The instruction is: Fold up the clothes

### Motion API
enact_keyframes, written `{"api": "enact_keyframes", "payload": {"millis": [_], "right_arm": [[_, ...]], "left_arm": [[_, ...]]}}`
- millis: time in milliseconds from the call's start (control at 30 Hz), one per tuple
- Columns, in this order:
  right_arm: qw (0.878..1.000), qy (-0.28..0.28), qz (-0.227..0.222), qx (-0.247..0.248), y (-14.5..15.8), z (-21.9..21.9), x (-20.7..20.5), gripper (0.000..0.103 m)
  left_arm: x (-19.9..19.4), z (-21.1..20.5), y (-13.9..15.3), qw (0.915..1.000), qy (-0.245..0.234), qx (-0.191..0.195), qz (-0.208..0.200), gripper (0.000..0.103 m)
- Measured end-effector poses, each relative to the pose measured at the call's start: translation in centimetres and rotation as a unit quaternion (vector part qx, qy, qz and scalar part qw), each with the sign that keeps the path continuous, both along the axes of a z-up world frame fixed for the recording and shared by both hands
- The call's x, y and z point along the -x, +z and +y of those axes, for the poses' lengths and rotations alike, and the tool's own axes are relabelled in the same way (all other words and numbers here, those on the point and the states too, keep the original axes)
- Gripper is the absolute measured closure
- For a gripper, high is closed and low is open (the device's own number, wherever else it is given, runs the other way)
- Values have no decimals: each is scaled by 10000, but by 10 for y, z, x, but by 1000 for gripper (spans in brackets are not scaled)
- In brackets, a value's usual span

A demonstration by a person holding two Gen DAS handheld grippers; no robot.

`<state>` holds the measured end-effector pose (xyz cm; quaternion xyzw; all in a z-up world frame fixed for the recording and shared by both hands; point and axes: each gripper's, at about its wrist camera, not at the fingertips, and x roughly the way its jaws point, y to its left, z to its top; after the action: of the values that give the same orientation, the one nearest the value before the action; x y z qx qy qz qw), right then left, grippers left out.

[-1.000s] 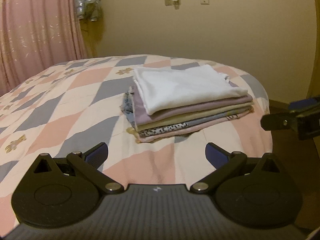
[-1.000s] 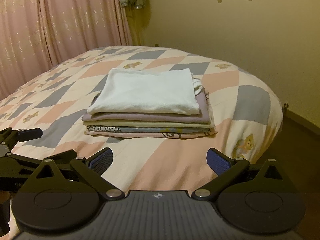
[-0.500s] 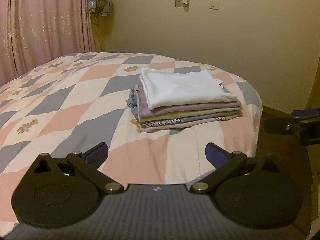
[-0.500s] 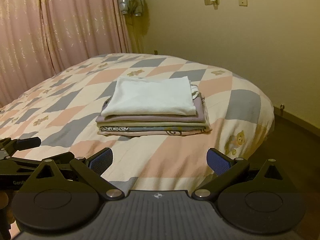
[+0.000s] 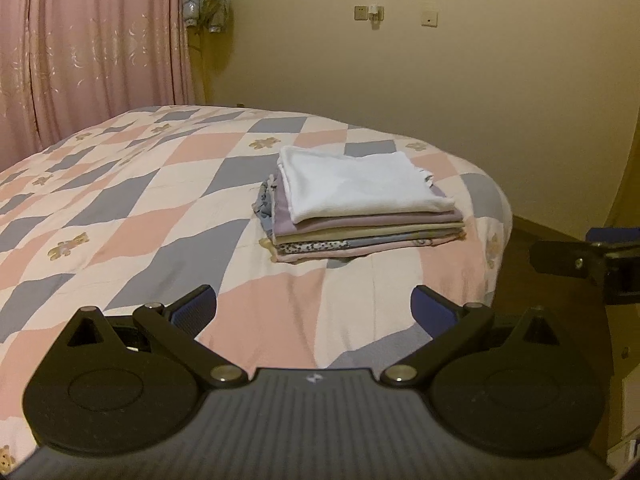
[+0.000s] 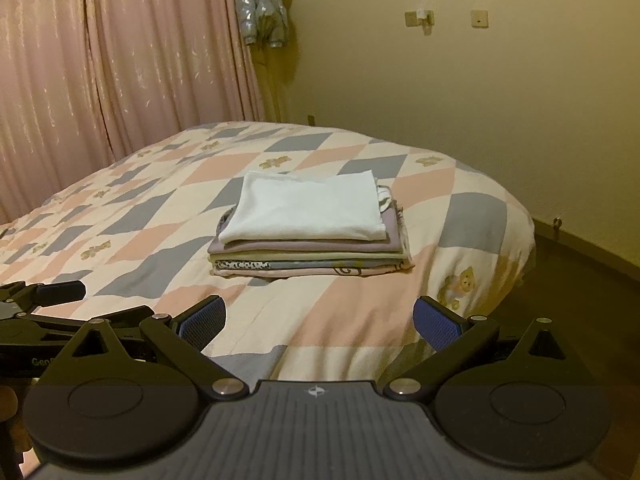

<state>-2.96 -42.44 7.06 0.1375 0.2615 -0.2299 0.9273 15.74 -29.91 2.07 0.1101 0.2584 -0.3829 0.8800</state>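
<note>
Clothes: stack of folded clothes [image 5: 360, 216] [image 6: 310, 232] lies on the bed [image 5: 120, 216] [image 6: 472, 208], near its foot end, white piece on top.
Left hand-held gripper [image 5: 314, 306]: jaws spread wide, empty, held above the bed edge, well short of the stack.
Right hand-held gripper [image 6: 320, 316]: jaws spread wide, empty, facing the stack from the bed edge.
Backdrop: pink curtain [image 6: 120, 60] behind the bed; small jacket [image 6: 262, 12] hangs beside the curtain.
</note>
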Motion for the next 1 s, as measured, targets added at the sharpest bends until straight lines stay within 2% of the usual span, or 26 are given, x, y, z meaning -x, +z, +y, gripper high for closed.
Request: {"api": "enact_keyframes", "payload": {"millis": [233,1000], "right_arm": [[10000,-62,-51,6,6,7,15,0],[9996,-79,-202,180,29,35,54,0]], "left_arm": [[13,3,4,9997,59,-190,-118,1],[48,26,28,9995,62,-57,-306,1]]}}
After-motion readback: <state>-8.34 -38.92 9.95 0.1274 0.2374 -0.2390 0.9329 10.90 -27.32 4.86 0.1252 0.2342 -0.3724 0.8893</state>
